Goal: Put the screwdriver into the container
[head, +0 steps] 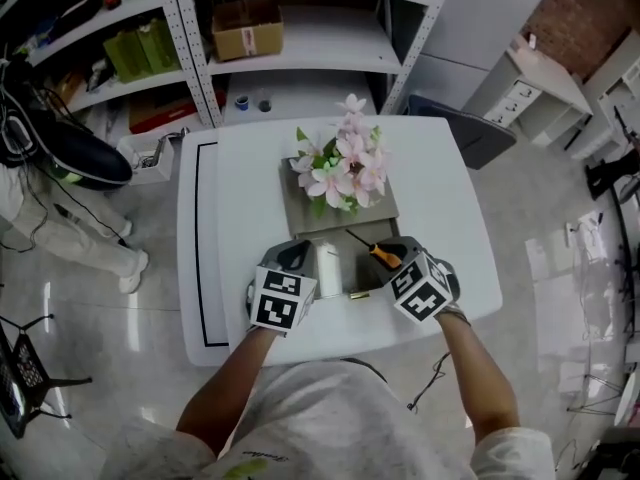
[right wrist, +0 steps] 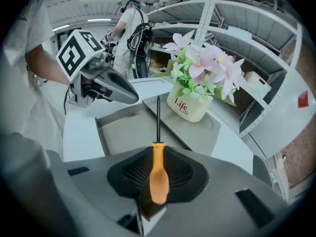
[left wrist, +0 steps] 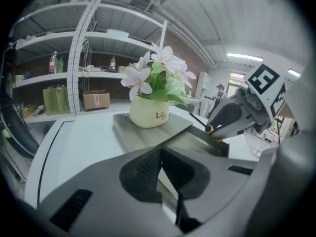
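The screwdriver (right wrist: pixel 158 174) has an orange handle and a thin dark shaft. My right gripper (right wrist: pixel 157 154) is shut on its handle, with the shaft pointing forward over the grey open container (right wrist: pixel 129 128). In the head view the screwdriver (head: pixel 381 254) slants over the container's (head: pixel 362 280) right part, ahead of my right gripper (head: pixel 405 264). My left gripper (left wrist: pixel 160 152) is shut with nothing between its jaws. It hovers at the container's left side (head: pixel 290 261), opposite the right gripper (left wrist: pixel 232 117).
A cream pot of pink flowers (head: pixel 345 168) stands on a grey slab (head: pixel 296 208) just beyond the container, all on a white table (head: pixel 230 228). Metal shelves (head: pixel 190 28) with boxes stand behind. A person (right wrist: pixel 131 31) stands at the far left.
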Demonstrator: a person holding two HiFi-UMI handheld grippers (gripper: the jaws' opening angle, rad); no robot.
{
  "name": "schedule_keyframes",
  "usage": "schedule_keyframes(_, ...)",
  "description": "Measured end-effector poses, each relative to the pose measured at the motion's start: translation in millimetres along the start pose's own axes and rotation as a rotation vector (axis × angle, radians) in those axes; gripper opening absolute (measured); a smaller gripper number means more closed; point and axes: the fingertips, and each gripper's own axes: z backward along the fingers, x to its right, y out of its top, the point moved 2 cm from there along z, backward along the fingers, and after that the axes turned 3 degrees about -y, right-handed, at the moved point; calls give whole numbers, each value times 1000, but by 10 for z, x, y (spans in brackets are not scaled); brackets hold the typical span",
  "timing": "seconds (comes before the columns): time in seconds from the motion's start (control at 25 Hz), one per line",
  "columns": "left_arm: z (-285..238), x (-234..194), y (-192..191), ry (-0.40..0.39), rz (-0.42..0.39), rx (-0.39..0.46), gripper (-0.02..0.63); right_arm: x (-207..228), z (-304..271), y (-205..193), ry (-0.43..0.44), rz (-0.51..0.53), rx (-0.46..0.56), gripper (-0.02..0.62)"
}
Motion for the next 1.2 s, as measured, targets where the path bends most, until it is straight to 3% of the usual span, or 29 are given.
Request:
schedule_keyframes(0.24, 4, -47, -22, 9, 11, 9, 3, -86, -218, -64, 48, 127, -73, 74)
schedule_keyframes(0.8, -59, -82, -37, 5, 5, 11, 3, -234, -553, -134, 133, 316, -182, 74)
schedule_keyframes(1.2, -63, -108, -46, 11, 11, 11, 3, -276, -628, -150, 176, 360, -217, 75)
